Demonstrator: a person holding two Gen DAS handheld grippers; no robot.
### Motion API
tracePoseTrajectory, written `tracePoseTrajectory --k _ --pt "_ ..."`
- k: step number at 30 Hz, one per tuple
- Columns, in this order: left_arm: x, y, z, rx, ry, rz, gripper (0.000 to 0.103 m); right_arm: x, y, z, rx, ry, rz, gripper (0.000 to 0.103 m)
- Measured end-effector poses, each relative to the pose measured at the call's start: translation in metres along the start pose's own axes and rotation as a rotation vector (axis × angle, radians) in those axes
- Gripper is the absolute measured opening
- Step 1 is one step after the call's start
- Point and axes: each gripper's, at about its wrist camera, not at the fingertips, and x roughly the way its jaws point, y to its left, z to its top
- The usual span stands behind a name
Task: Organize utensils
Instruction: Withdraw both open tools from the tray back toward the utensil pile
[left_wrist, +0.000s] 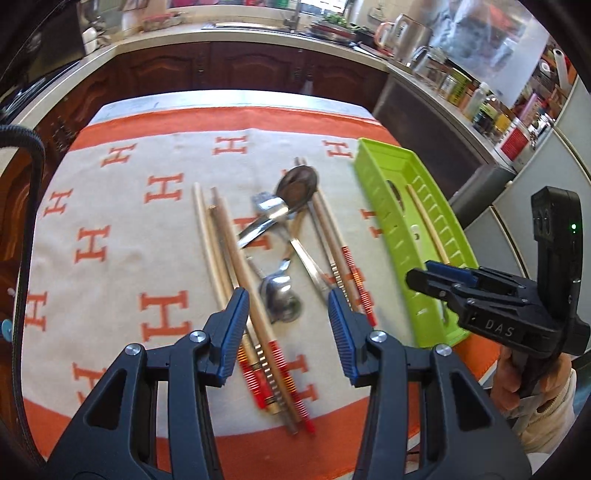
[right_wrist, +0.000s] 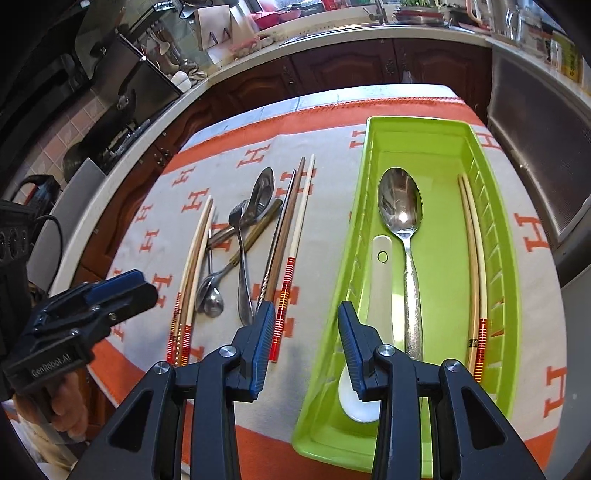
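A green tray (right_wrist: 511, 258) on the right of the cloth holds a large metal spoon (right_wrist: 400, 206), a white ceramic spoon (right_wrist: 382, 266) and a pair of chopsticks (right_wrist: 472, 251). Left of it lies a loose heap: a big spoon (left_wrist: 297, 184), a small spoon (left_wrist: 280, 295), wooden chopsticks (left_wrist: 221, 240) and red-banded chopsticks (left_wrist: 332, 229). My left gripper (left_wrist: 288, 332) hovers open over the small spoon and the chopstick ends, holding nothing. My right gripper (right_wrist: 307, 347) is open and empty above the tray's left wall. In the left wrist view the right gripper (left_wrist: 428, 275) shows over the tray's near end.
The utensils lie on a grey cloth with orange H marks (left_wrist: 162, 314) and an orange border. Behind the table run dark wooden cabinets (left_wrist: 236, 66) and a counter with a sink. Jars and bottles (left_wrist: 480, 103) crowd the counter at right. A hand (left_wrist: 509, 380) grips the right handle.
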Motion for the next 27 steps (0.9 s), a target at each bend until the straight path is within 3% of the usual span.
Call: tracePoseTrajectory --k 21,27 --pt "-0.010 0.040 -0.009 -0.072 -0.021 0.008 0.041 0.006 0.021 -0.001 -0.028 0.038 -0.033 0.040" --pt "-0.006 0.055 -0.009 -0.101 -0.018 0.017 0.041 -0.003 0.027 0.009 -0.048 -0.018 -0.082 0.040"
